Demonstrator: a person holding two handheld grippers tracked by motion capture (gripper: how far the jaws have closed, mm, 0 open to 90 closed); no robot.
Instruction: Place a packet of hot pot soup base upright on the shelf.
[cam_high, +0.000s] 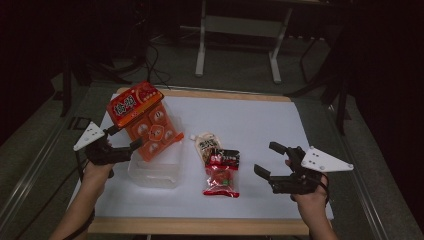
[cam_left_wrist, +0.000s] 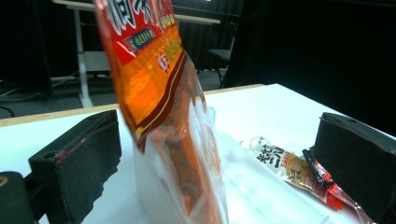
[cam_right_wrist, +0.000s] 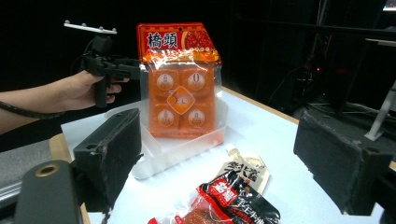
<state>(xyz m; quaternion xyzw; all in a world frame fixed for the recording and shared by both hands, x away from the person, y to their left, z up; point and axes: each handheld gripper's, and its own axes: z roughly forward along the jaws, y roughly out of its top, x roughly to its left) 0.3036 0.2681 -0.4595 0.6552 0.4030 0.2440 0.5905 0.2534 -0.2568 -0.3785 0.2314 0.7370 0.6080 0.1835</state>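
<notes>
An orange snack packet with a red header stands upright in a clear plastic tray, its top leaning left. My left gripper is open at the packet's left edge. In the left gripper view the packet rises between the wide-apart jaws, and neither pad presses on it. My right gripper is open over the table's right side with nothing between its jaws. It faces the packet, the tray and the left gripper.
A beige spout pouch and a red and black packet lie flat on the white sheet, between the tray and the right gripper. A white table frame stands on the floor behind the table.
</notes>
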